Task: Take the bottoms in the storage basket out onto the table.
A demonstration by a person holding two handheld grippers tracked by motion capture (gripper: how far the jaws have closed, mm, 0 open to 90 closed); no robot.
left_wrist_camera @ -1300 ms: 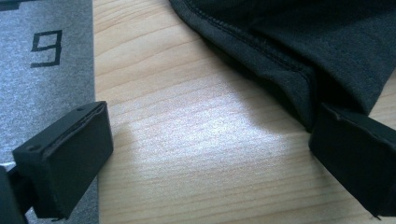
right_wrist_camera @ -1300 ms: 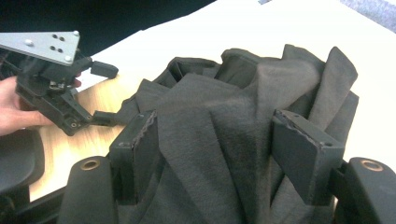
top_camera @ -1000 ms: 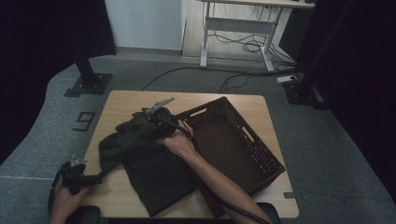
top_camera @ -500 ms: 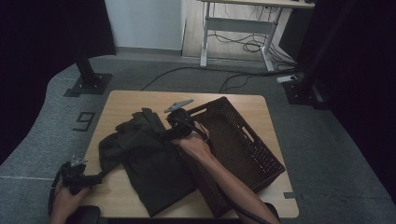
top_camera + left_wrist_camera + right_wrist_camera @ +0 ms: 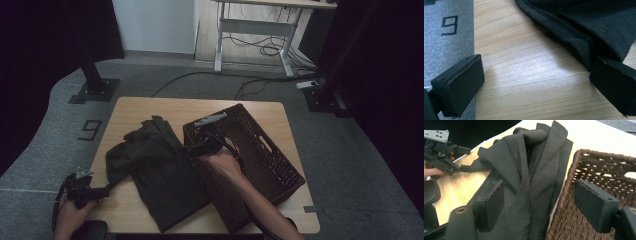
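Observation:
A dark grey garment [image 5: 160,170] lies spread on the wooden table [image 5: 150,107], its far end bunched in folds [image 5: 534,157]. A brown wicker basket [image 5: 272,160] stands right of it, touching the cloth. My right gripper [image 5: 197,148] hovers over the basket's left rim. Its jaws [image 5: 541,202] are open and have just been opening, one over the cloth and one over the basket, pressing on nothing. My left gripper [image 5: 101,190] rests at the table's front left edge, open [image 5: 536,72], with one jaw beside the garment's corner [image 5: 584,47].
A "9" mark [image 5: 90,130] is on the grey floor left of the table. A dark stand foot [image 5: 95,90] and a desk frame with cables [image 5: 255,45] lie beyond the far edge. The basket's front corner reaches the table's near edge [image 5: 235,227].
My right gripper has moved rightwards from above the garment's bunched far end to the basket's left rim. The left gripper has stayed put.

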